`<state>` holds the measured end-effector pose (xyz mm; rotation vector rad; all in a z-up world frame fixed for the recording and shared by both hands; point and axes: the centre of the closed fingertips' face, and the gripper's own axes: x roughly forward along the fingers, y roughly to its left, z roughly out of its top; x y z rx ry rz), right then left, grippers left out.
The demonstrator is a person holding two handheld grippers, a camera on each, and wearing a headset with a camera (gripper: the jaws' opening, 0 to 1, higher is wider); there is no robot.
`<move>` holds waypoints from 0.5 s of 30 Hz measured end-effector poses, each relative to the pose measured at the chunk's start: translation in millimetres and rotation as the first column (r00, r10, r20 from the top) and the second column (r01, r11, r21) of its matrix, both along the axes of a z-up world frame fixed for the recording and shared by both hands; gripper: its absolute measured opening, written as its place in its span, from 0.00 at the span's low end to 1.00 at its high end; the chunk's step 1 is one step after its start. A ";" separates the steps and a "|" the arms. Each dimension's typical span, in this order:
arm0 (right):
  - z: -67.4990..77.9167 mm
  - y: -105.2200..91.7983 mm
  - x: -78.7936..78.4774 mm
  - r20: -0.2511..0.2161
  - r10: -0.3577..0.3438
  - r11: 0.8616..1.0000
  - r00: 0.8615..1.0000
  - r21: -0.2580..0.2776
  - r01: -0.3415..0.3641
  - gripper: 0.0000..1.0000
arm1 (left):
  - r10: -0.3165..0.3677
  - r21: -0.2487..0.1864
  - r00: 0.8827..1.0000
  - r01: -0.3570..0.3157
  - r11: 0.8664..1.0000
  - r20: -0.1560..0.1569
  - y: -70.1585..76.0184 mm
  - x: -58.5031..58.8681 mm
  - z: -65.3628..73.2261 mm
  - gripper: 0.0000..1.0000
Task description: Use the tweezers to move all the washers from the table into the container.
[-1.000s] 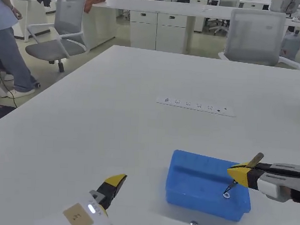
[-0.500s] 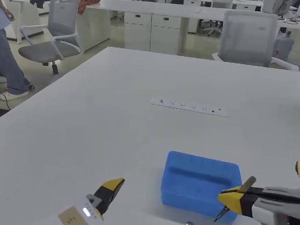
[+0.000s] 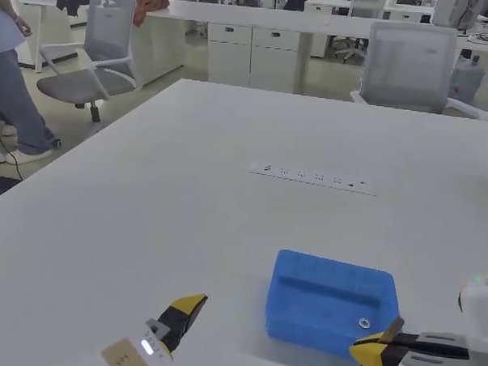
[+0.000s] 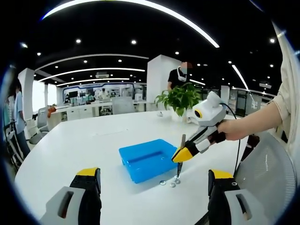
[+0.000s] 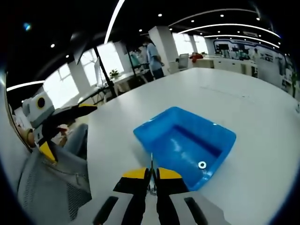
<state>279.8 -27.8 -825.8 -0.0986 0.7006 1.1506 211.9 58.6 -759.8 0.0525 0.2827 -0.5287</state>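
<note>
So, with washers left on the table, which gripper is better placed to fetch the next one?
Right. The right gripper is shut on the thin metal tweezers, whose tips are close to the small silver washers lying by the blue plastic container. The left gripper is open, empty and farther off.

Table [image 3: 187, 189]: container [image 3: 327, 329], washers [image 4: 172, 184], power strip [image 3: 313, 176]

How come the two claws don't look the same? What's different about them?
The left claw is wide open and holds nothing, while the right claw is shut on the tweezers. The left claw hangs apart from the blue container, while the right claw points its tweezers down beside the loose washers in front of it. Both claws have yellow tips.
</note>
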 end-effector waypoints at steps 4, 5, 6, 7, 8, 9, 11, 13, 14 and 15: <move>-1.2 2.6 -1.1 0.011 0.033 0.999 0.999 -0.010 -0.033 0.03 | 0.004 0.000 1.000 -0.004 1.000 0.000 0.8 0.3 0.0 0.97; -2.2 3.1 -1.6 0.020 0.046 0.999 0.999 -0.021 -0.046 0.03 | 0.004 0.001 1.000 -0.004 1.000 -0.001 0.9 0.3 -0.3 0.97; -3.3 3.5 -2.5 0.025 0.059 0.998 0.998 -0.030 -0.058 0.03 | 0.002 0.000 1.000 -0.002 1.000 -0.003 0.7 0.2 -0.4 0.97; -2.3 4.4 -3.2 0.036 0.071 0.997 0.997 -0.032 -0.069 0.03 | 0.001 -0.001 1.000 -0.001 1.000 -0.003 0.4 0.1 -0.4 0.97; -2.4 4.2 -3.7 0.038 0.079 0.996 0.996 -0.039 -0.077 0.03 | 0.002 0.000 1.000 -0.002 1.000 -0.003 0.6 0.2 -0.4 0.97; -2.8 4.3 -4.7 0.042 0.089 0.995 0.995 -0.047 -0.087 0.03 | 0.003 0.002 1.000 -0.003 1.000 -0.002 0.9 0.3 -0.3 0.97; -1.9 4.8 -5.6 0.045 0.099 0.994 0.994 -0.050 -0.097 0.03 | 0.002 -0.002 1.000 -0.002 1.000 -0.002 0.8 0.3 -0.1 0.97; -1.6 5.4 -7.0 0.041 0.108 0.993 0.993 -0.048 -0.106 0.03 | 0.004 0.000 1.000 -0.004 1.000 -0.004 1.2 0.3 -0.4 0.97; -2.2 5.5 -8.1 0.038 0.115 0.992 0.993 -0.049 -0.113 0.03 | 0.003 -0.001 1.000 -0.004 1.000 -0.004 1.2 0.3 -0.4 0.97; -2.8 5.2 -8.7 0.036 0.118 0.992 0.992 -0.051 -0.117 0.03 | 0.003 -0.001 1.000 -0.003 1.000 -0.005 1.0 0.3 -0.4 0.97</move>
